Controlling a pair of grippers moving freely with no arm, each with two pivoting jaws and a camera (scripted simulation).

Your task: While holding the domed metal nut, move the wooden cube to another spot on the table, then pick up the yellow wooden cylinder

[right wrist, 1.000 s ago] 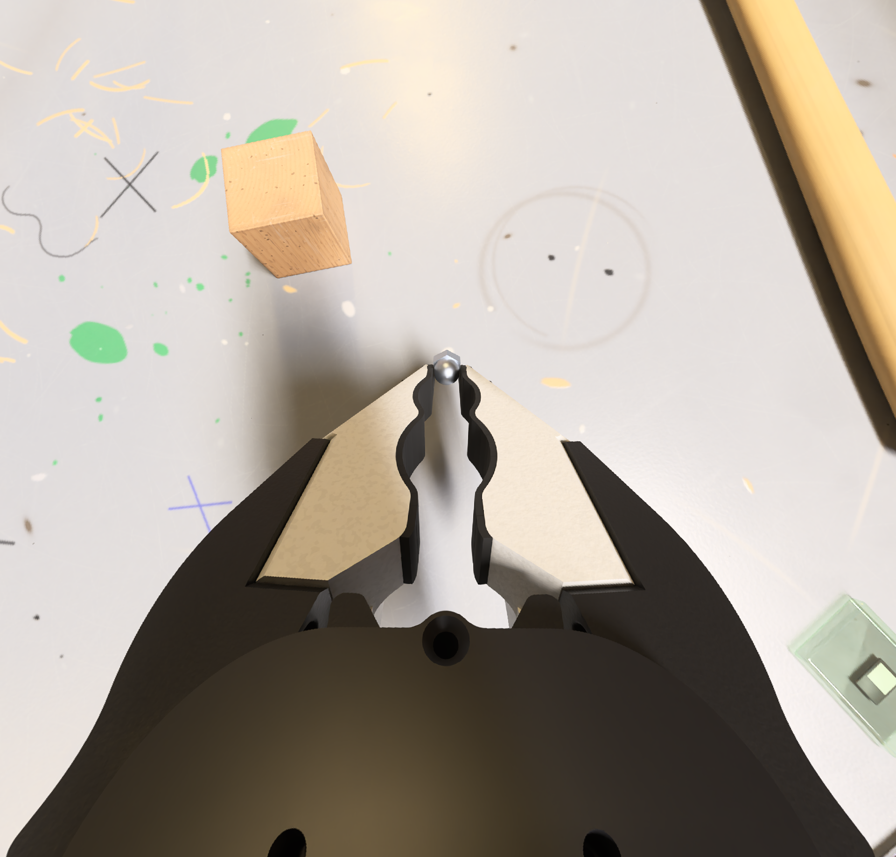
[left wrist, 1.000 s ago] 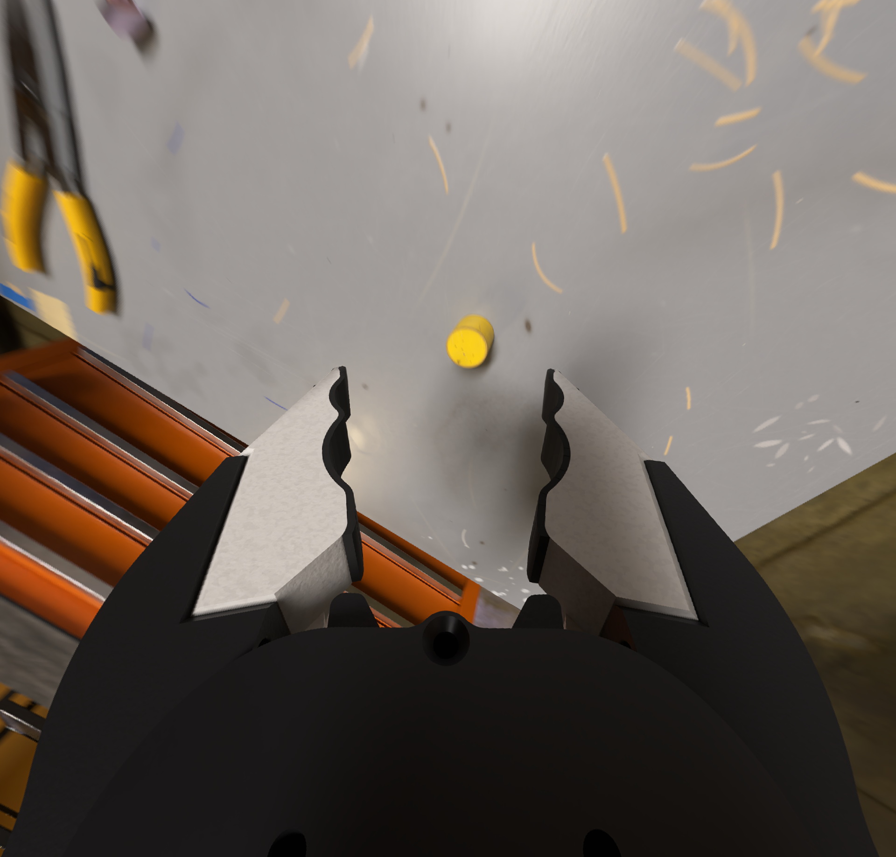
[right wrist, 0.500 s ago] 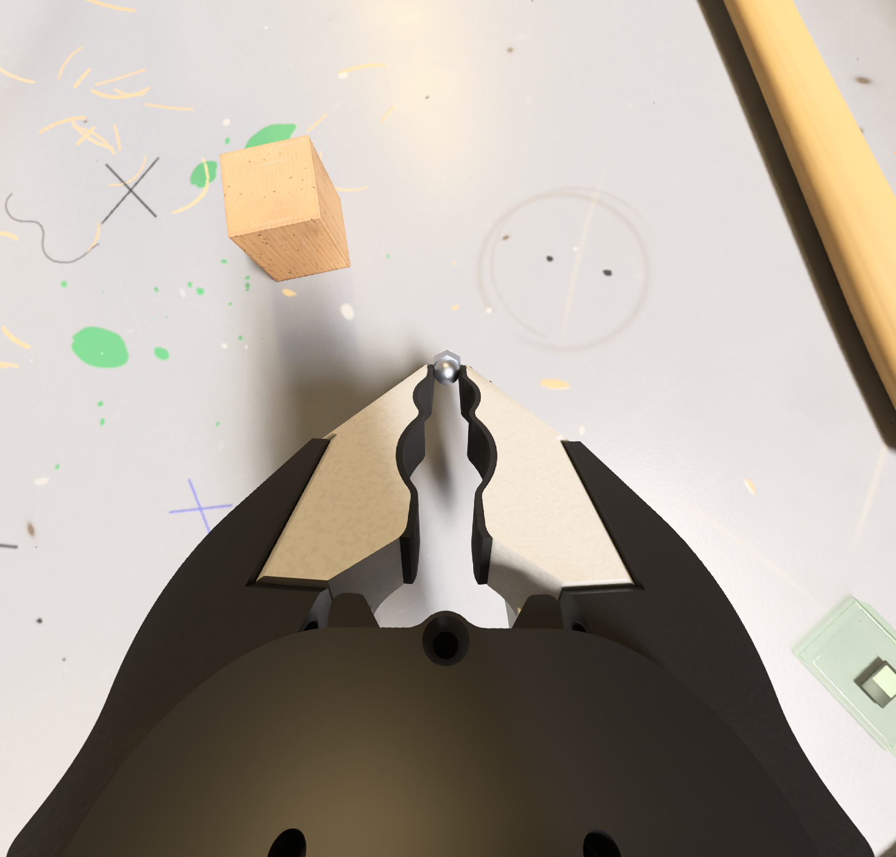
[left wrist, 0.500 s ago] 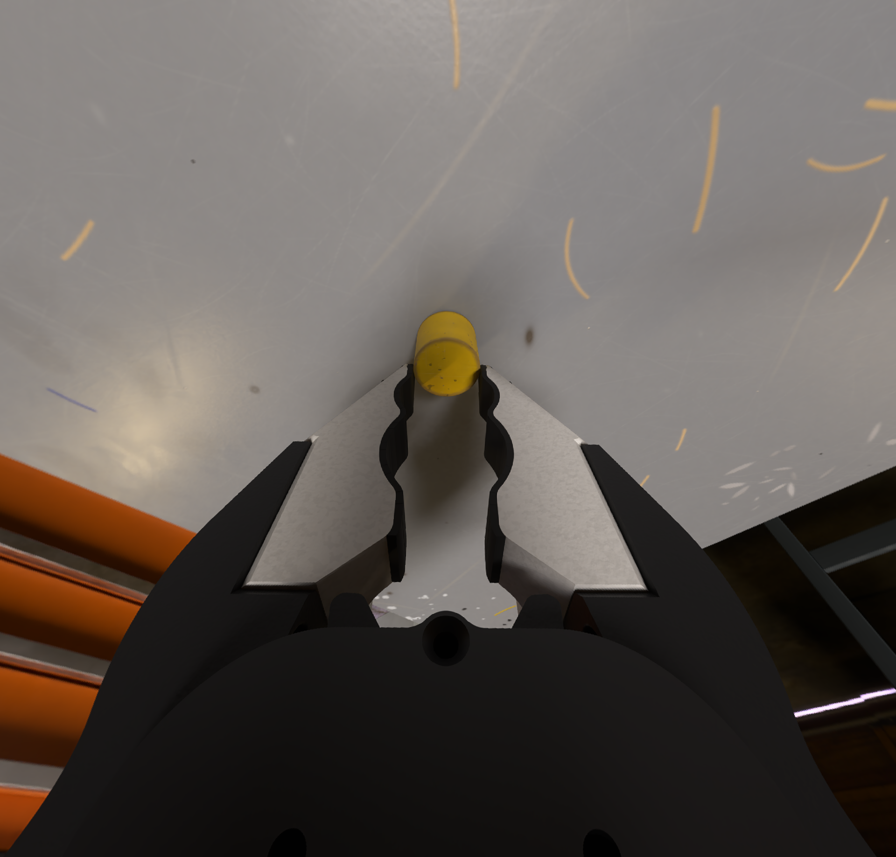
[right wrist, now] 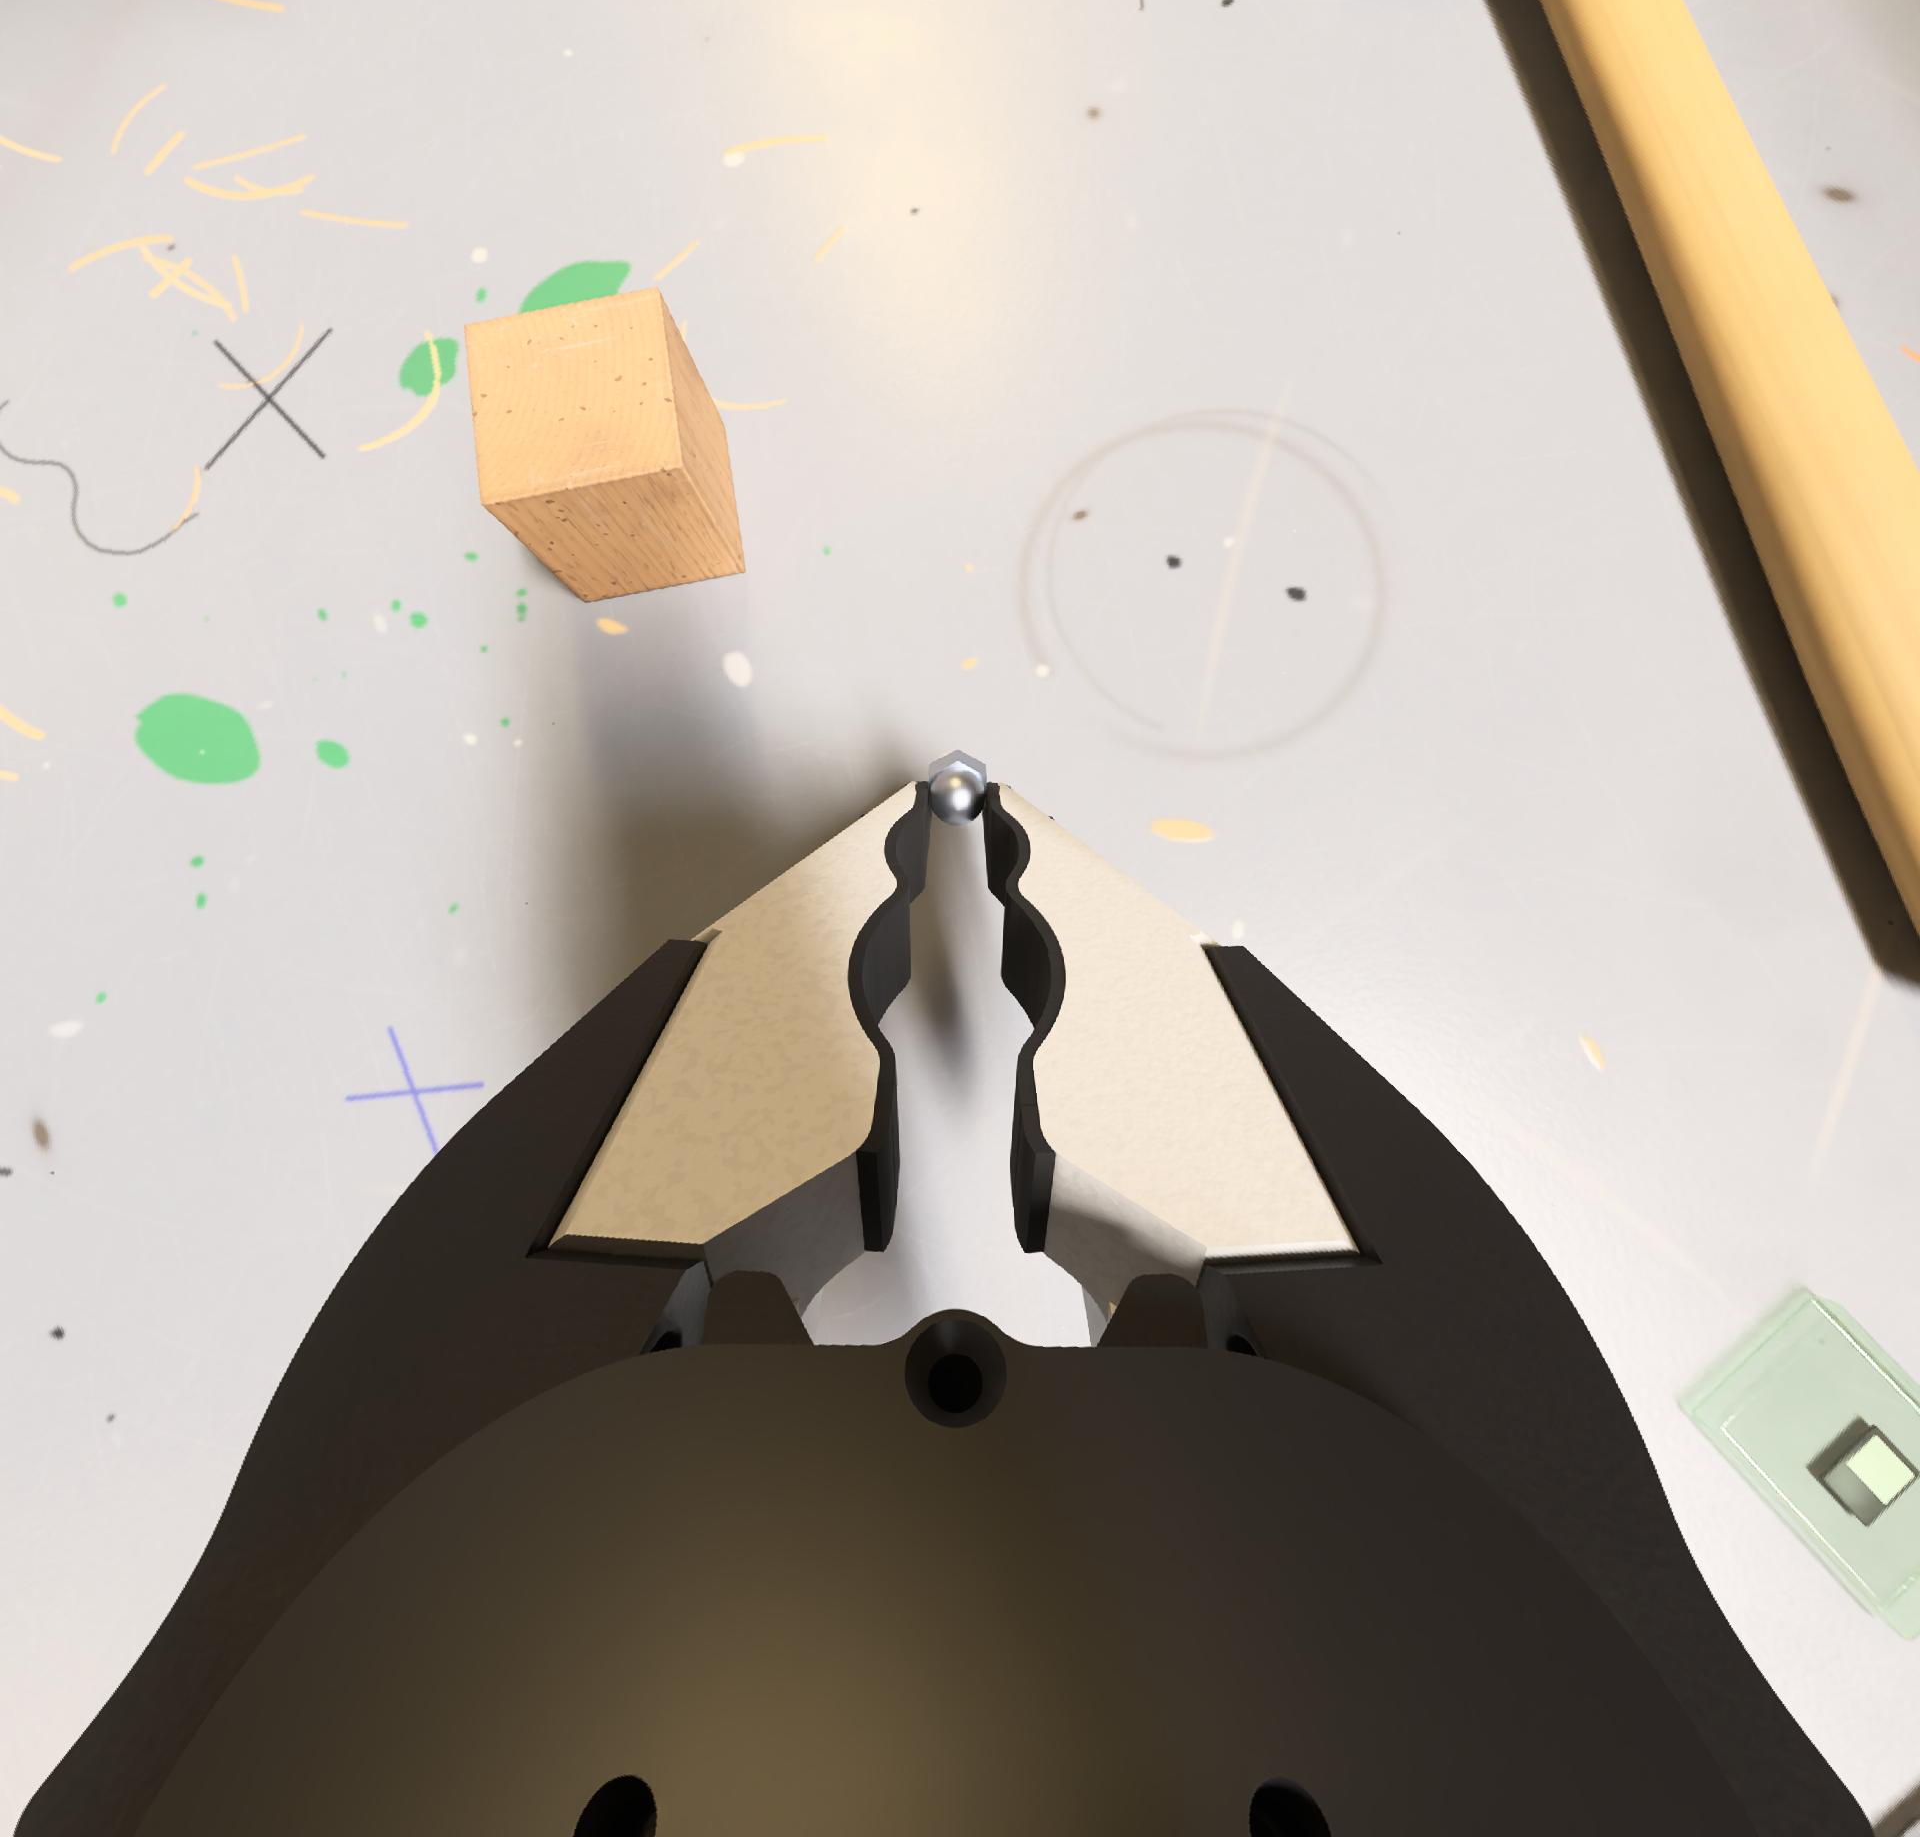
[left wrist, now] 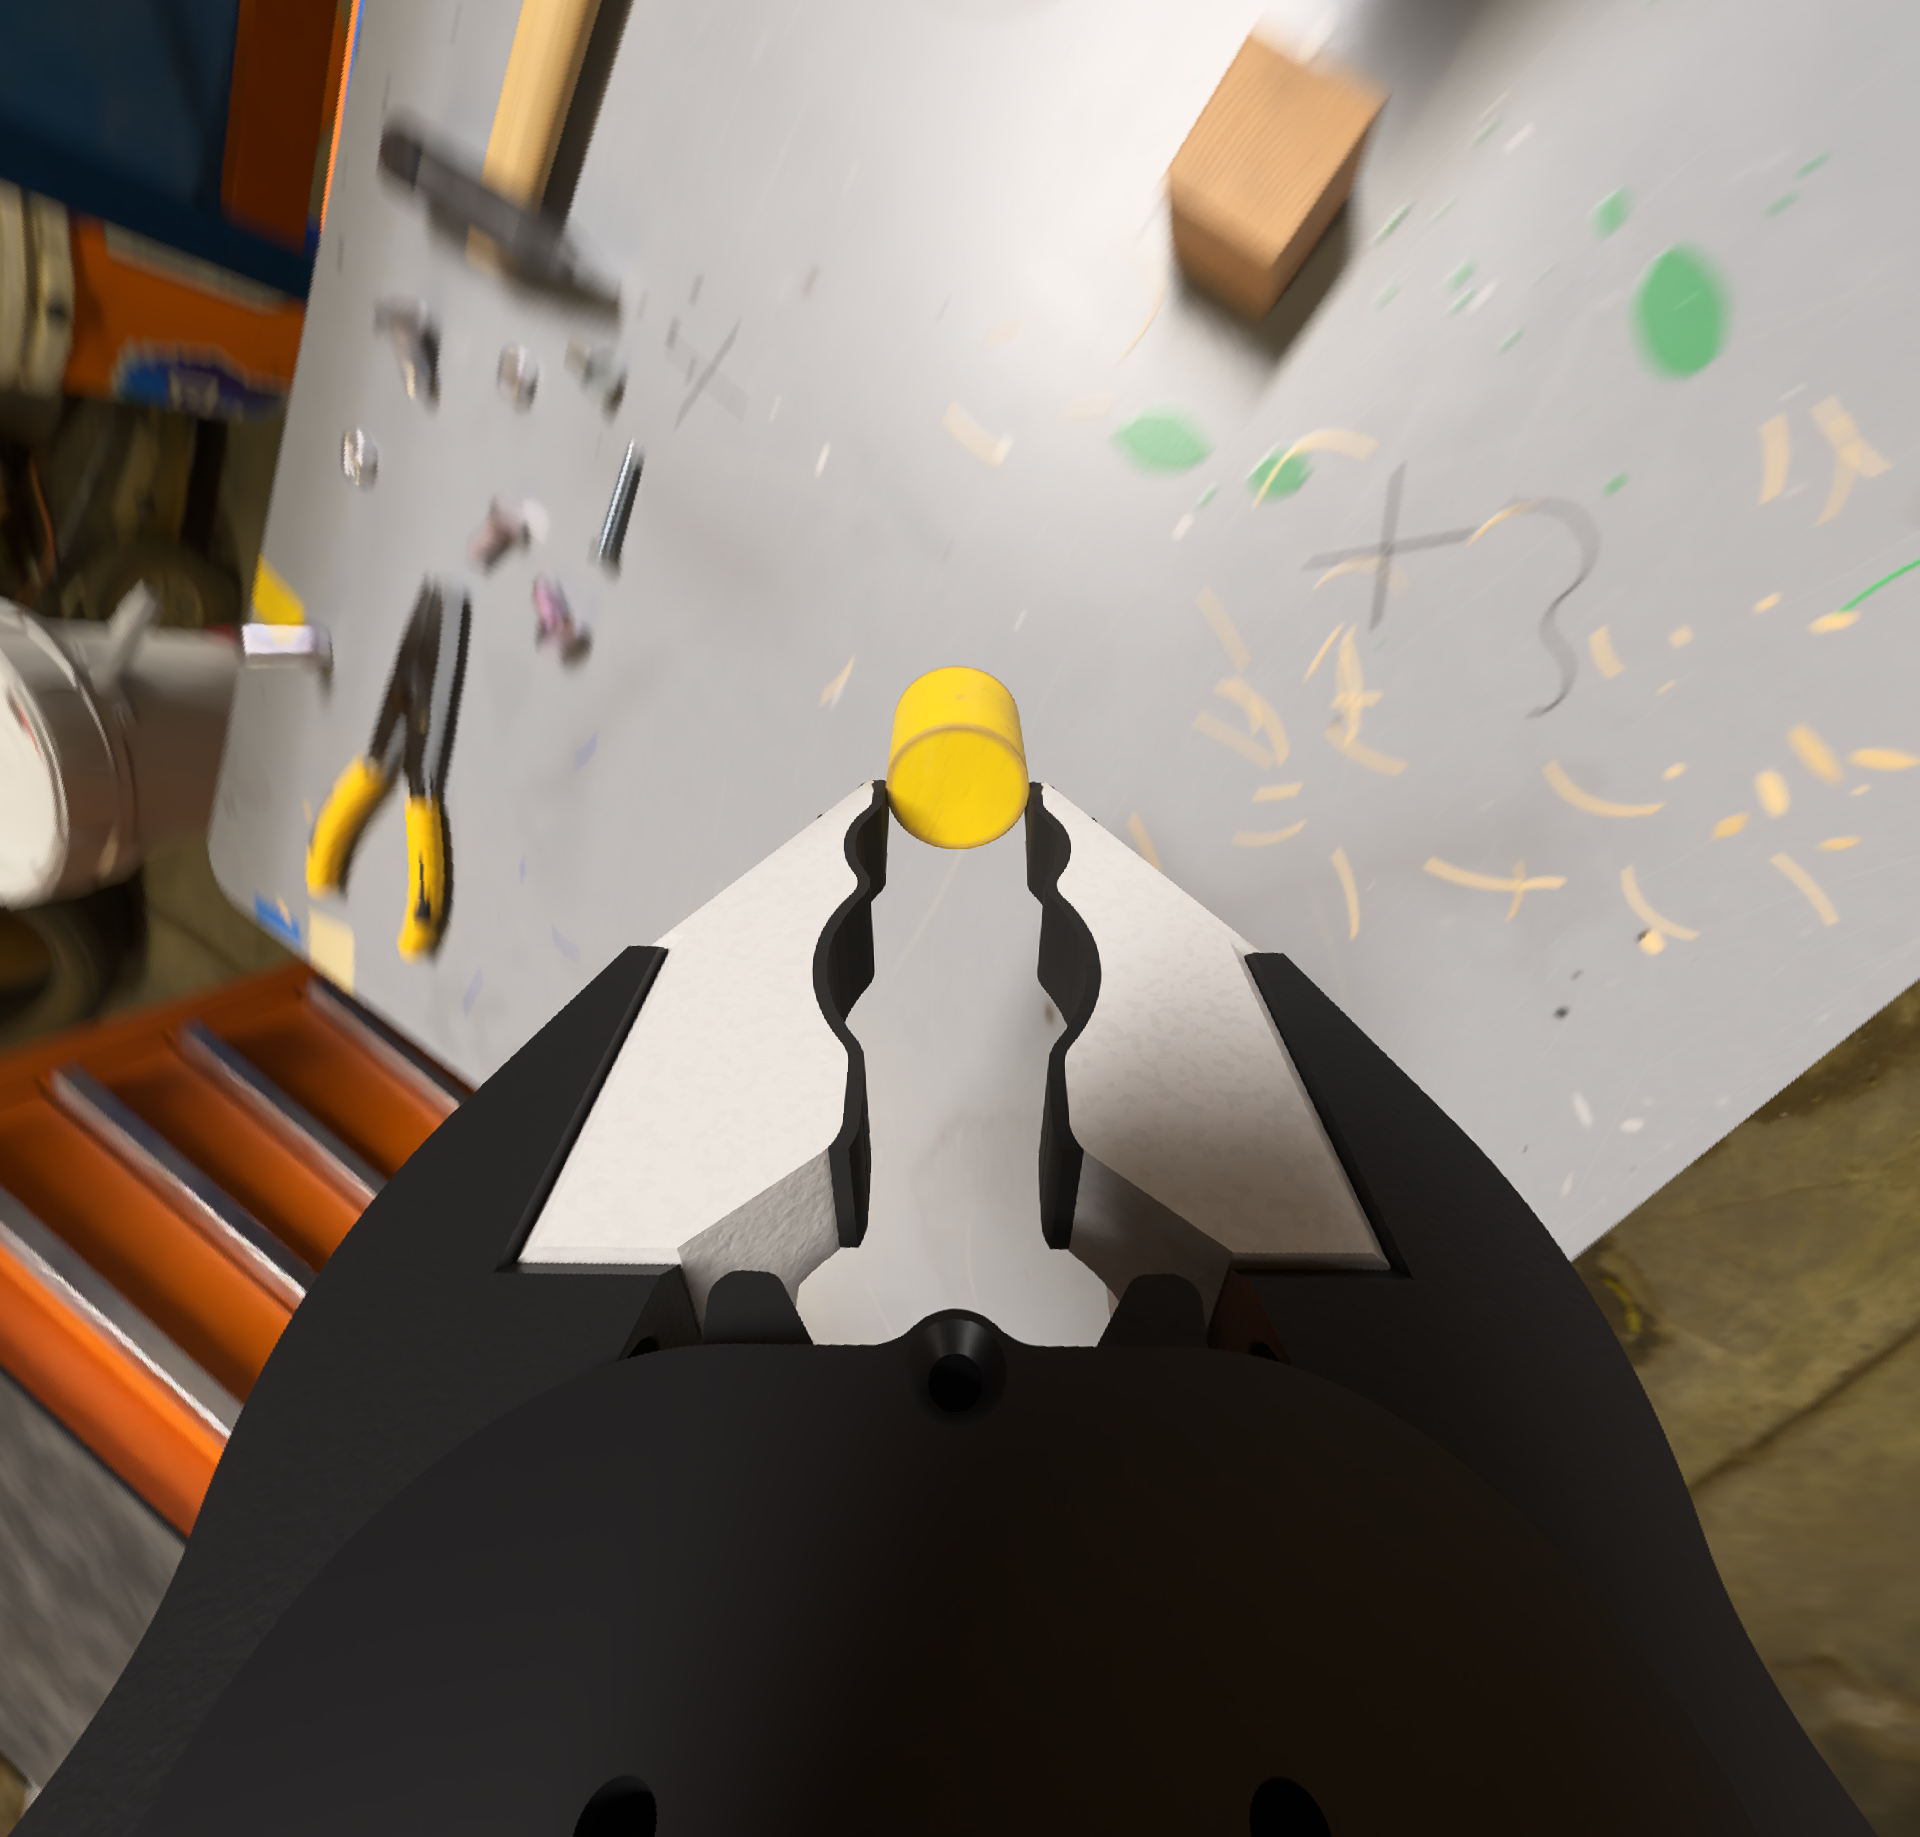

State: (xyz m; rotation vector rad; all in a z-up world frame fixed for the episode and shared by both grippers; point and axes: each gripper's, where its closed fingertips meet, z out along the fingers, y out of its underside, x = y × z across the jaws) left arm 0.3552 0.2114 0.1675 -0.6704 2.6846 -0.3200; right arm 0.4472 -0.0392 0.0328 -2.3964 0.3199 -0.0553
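- Table [right wrist: 1403, 904]: we see a pale grey top, flecked with green paint spots, pen crosses and wood shavings. It lies beneath both sets of jaws.
- Hammer handle [right wrist: 1745, 353]: a long pale wooden shaft, well off to the right of the right jaws in the right wrist view. In the left wrist view the hammer [left wrist: 540, 114] is blurred, far ahead and left of the left jaws.
- Wooden cube [right wrist: 603, 447]: we note it standing on the table ahead and left of the right jaws, apart from them. In the left wrist view it shows blurred [left wrist: 1262, 192], far ahead and right of the left jaws.
- Pliers [left wrist: 400, 779]: yellow grips, lying on the table left of the left jaws, near the table's edge.
- Left gripper [left wrist: 956, 800]: jaws narrowed onto the yellow wooden cylinder [left wrist: 958, 757], pinched at their very tips. We see its round end facing the camera. It looks clear of the table, though we cannot be sure.
- Right gripper [right wrist: 956, 800]: jaws nearly closed, pinching the domed metal nut [right wrist: 956, 788] at their tips.
- Small bolts and nuts [left wrist: 509, 374]: blurred, scattered ahead and left of the left jaws.
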